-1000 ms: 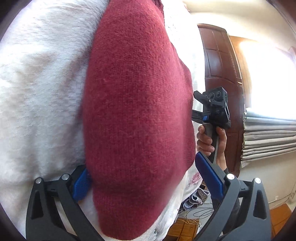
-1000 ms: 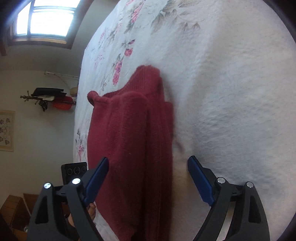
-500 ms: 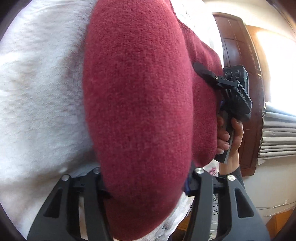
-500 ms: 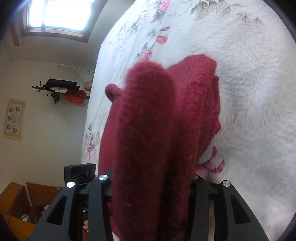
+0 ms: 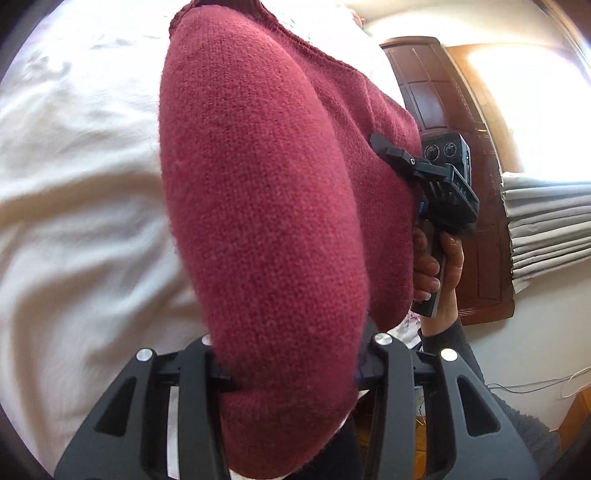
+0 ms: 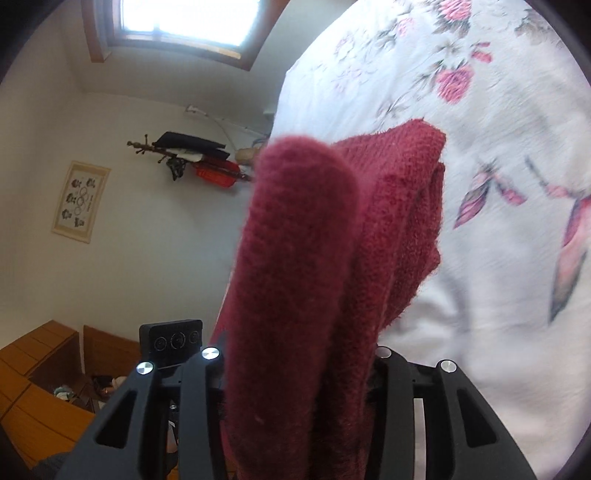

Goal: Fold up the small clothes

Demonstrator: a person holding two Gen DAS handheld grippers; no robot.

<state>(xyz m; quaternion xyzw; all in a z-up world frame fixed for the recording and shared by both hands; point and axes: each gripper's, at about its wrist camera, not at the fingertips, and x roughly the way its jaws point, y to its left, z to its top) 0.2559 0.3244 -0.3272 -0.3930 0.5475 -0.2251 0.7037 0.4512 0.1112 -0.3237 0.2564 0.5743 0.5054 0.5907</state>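
Both grippers are clamped on the red sweater (image 5: 266, 229). L gripper (image 5: 291, 373) has its jaws drawn in tight against a thick bunch of knit, fingertips buried in the fabric. R gripper (image 6: 295, 373) is the same, pinched on a fold that bulges up right in front of its lens.

Only the L view shows the R gripper from outside (image 5: 439, 184): it bites the sweater's far edge, w/ a hand (image 5: 439, 269) in a dark sleeve around its handle. That view also has a dark wood door (image 5: 454, 122), a bright window and a stack of folded grey fabric (image 5: 546, 229) at the right edge. Bedspread there looks plain white (image 5: 74, 166).

Only the R view shows the pink flower print on the bedspread (image 6: 498, 110), the sweater's lower layers (image 6: 410, 206) bunched and touching the bed, plus a window (image 6: 177, 22), a framed picture (image 6: 79, 201) on the wall, a rack w/ dark and red things (image 6: 195, 158), and wooden drawers (image 6: 44, 369) in the bottom-left corner. L gripper's camera block (image 6: 171, 341) peeks in beside the sweater.

Sweater hangs between the two grippers, partly lifted, partly on the bed.
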